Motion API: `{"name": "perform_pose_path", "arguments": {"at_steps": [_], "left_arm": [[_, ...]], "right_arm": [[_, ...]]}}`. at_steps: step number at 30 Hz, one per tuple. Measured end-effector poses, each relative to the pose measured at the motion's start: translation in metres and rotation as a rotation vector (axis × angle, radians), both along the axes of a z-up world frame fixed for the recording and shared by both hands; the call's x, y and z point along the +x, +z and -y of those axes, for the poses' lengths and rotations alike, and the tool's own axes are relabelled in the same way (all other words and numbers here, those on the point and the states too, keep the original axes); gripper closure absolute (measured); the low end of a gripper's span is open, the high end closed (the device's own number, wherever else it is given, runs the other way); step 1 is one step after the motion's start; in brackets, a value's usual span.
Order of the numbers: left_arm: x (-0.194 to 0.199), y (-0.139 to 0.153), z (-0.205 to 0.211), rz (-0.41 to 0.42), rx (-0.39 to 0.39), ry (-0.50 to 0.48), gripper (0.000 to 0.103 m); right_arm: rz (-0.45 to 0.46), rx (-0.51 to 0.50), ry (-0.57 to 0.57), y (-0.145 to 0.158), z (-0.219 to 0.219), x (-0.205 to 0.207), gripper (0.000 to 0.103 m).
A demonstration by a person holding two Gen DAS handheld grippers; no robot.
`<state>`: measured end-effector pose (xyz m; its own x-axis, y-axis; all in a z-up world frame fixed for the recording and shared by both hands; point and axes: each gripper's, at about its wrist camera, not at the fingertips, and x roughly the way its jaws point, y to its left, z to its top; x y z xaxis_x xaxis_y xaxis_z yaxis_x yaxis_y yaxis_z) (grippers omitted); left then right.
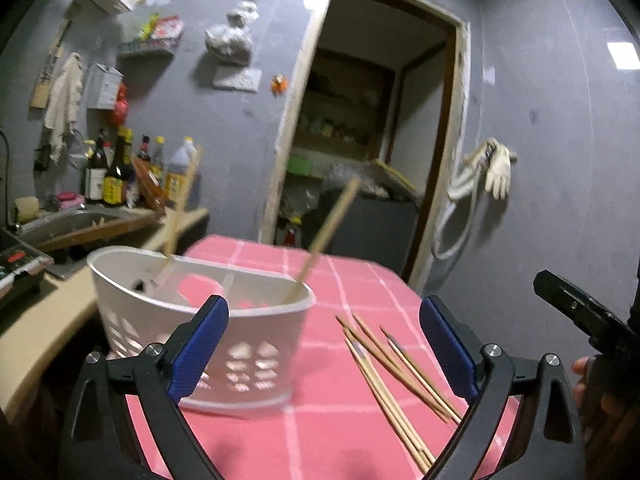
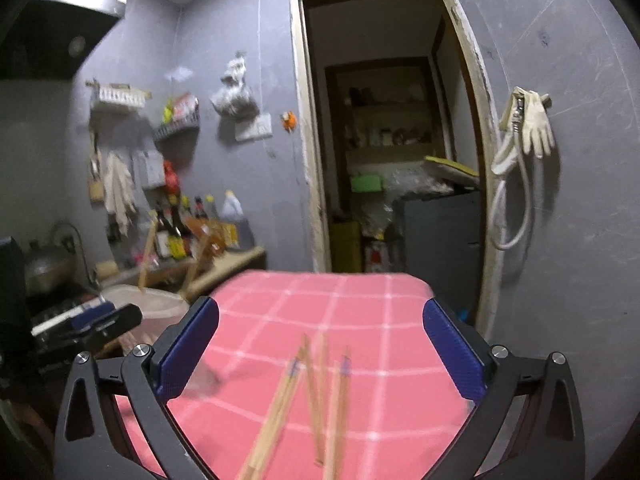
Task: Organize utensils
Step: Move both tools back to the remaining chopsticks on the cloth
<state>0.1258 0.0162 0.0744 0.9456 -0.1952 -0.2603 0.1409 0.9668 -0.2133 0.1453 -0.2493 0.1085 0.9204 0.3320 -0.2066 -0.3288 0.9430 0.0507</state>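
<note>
A loose bundle of bamboo chopsticks (image 1: 394, 376) lies flat on the desk (image 1: 320, 432), which is covered by a pink checked cloth; their long axes run from near to far, fanning apart slightly at the far tips. Two more chopsticks (image 1: 332, 228) stand tilted in a white plastic holder (image 1: 208, 320) with a curved wall and cut-out holes, set at the desk's left edge. The left gripper (image 1: 324, 344) has its jaws spread wide and empty, just in front of the holder. The right gripper (image 2: 320, 356) likewise has spread, empty jaws above the lying chopsticks, blurred in its view.
</note>
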Motion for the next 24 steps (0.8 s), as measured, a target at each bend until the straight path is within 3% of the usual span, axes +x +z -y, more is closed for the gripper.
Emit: {"name": "perform_pose_path", "arguments": {"at_steps": [8, 11, 16, 24], "left_arm": [[0.022, -0.028, 0.037, -0.167, 0.046, -0.051, 0.009], [0.032, -0.038, 0.046, -0.217, 0.067, -0.065, 0.010], [0.045, -0.050, 0.057, -0.291, 0.085, -0.089, 0.011], [0.075, -0.068, 0.072, -0.423, 0.116, -0.157, 0.038]], "right_arm": [[-0.178, -0.027, -0.010, -0.032, 0.025, 0.022, 0.000], [-0.237, -0.017, 0.001, -0.044, 0.032, 0.032, 0.006], [-0.340, -0.039, 0.025, -0.063, 0.031, 0.050, 0.024], [-0.469, -0.107, 0.066, -0.088, 0.019, 0.073, 0.050]]}}
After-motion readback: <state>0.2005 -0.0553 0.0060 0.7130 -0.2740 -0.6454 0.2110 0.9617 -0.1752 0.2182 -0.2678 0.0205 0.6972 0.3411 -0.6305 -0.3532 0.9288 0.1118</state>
